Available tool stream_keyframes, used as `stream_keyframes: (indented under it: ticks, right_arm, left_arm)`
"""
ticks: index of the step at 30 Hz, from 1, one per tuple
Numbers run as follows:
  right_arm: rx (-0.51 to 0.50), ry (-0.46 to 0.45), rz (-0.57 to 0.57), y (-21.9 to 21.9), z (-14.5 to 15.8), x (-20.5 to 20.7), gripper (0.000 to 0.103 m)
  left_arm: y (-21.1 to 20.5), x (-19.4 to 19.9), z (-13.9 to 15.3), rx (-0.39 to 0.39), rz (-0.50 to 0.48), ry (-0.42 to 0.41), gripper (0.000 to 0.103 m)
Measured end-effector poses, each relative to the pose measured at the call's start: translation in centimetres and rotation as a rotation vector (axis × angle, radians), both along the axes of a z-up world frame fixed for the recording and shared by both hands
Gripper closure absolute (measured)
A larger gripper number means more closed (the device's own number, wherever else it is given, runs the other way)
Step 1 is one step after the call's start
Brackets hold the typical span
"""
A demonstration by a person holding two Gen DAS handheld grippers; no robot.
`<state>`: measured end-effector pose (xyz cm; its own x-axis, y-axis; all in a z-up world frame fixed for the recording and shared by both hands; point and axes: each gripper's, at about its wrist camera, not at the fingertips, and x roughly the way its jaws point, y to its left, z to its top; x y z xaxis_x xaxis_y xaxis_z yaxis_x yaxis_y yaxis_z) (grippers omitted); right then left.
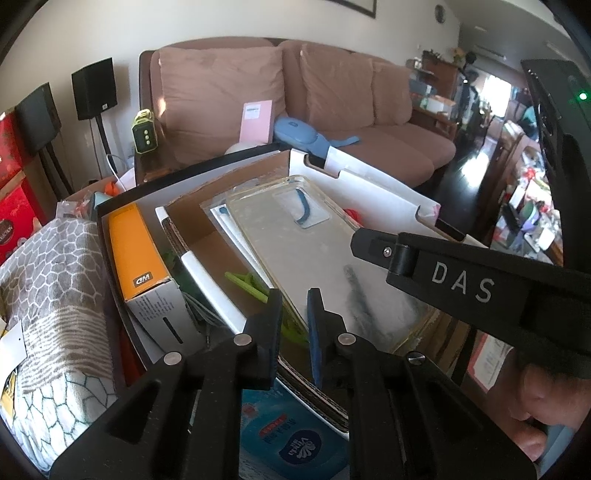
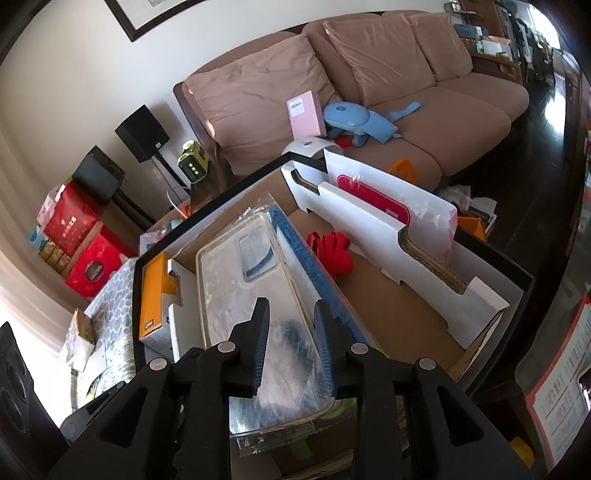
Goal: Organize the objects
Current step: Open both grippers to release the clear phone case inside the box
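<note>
Both jaws flank clear phone case (image 2: 258, 295)

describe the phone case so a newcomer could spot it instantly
Start at the open cardboard box in front of the pink sofa. The clear phone case lies flat atop its contents, right of the orange box: the only see-through item, with a camera cutout.

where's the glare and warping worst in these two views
Left wrist view: window light blows out the far right doorway, sofa edges bow. Right wrist view: sheen whitens the clear phone case, the left edge washes out, the picture frame bends.
</note>
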<state>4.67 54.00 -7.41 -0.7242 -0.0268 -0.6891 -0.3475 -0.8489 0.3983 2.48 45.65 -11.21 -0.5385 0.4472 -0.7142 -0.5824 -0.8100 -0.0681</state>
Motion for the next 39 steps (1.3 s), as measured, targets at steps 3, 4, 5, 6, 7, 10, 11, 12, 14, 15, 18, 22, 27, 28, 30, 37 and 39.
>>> stream_keyframes:
  ticks: [3,4,5,6,7,10,11,12,14,15,18,22,27,28,30,37,39]
  right_arm:
    - [-0.003,0.000,0.000,0.0,0.0,-0.1,0.072]
    - [-0.002,0.000,0.000,0.0,0.0,-0.1,0.072]
    - [-0.002,0.001,0.000,0.0,-0.1,-0.1,0.072]
    - [-0.003,0.001,0.000,0.0,0.0,-0.1,0.071]
    - [-0.005,0.003,0.001,0.0,-0.1,-0.1,0.070]
    - [-0.005,0.005,0.002,-0.1,-0.1,-0.1,0.069]
    - [-0.006,0.005,0.001,-0.1,-0.1,-0.1,0.069]
    - [-0.005,0.005,0.001,-0.1,-0.1,-0.1,0.070]
    - [-0.005,0.005,0.001,-0.1,-0.1,-0.1,0.070]
    - [-0.006,0.006,0.001,-0.1,-0.1,-0.1,0.070]
    - [-0.011,0.011,-0.002,-0.1,0.0,-0.1,0.070]
    - [-0.016,0.040,-0.020,0.0,0.5,0.1,0.070]
    - [-0.019,0.076,-0.056,0.5,1.1,0.6,0.068]
    - [-0.024,0.076,-0.061,0.6,1.1,0.6,0.068]
    - [-0.031,0.074,-0.067,0.9,1.0,0.7,0.068]
    - [-0.037,0.077,-0.073,1.0,1.1,0.8,0.064]
    - [-0.039,0.078,-0.079,1.2,1.0,0.9,0.064]
  left_arm:
    - [0.1,0.0,-0.1,0.001,-0.011,-0.001,0.090]
    - [0.0,-0.1,-0.1,0.003,-0.011,-0.003,0.090]
    - [0.0,-0.1,-0.1,0.005,-0.012,-0.006,0.090]
    - [-0.1,-0.1,-0.1,0.007,-0.012,-0.009,0.090]
    - [-0.2,-0.1,0.0,0.007,-0.012,-0.009,0.090]
    - [-0.2,-0.1,0.0,0.007,-0.013,-0.009,0.090]
    - [-0.2,-0.2,0.0,0.007,-0.014,-0.009,0.090]
    - [-0.2,-0.1,0.0,0.007,-0.014,-0.010,0.090]
    - [-0.3,-0.1,0.0,0.010,-0.016,-0.013,0.090]
    - [-0.4,-0.2,0.1,0.011,-0.017,-0.015,0.090]
    - [-0.3,-0.1,0.1,0.012,-0.021,-0.018,0.090]
    - [-0.3,-0.2,0.1,0.015,-0.026,-0.023,0.090]
    - [-0.3,-0.2,0.1,0.015,-0.026,-0.024,0.090]
    - [-0.4,-0.2,0.1,0.015,-0.024,-0.026,0.090]
    - [-0.3,-0.2,0.0,0.014,-0.026,-0.030,0.090]
    - [0.4,-0.5,-0.1,-0.012,-0.049,-0.036,0.090]
    - [0.2,-0.8,0.1,-0.004,-0.037,-0.031,0.091]
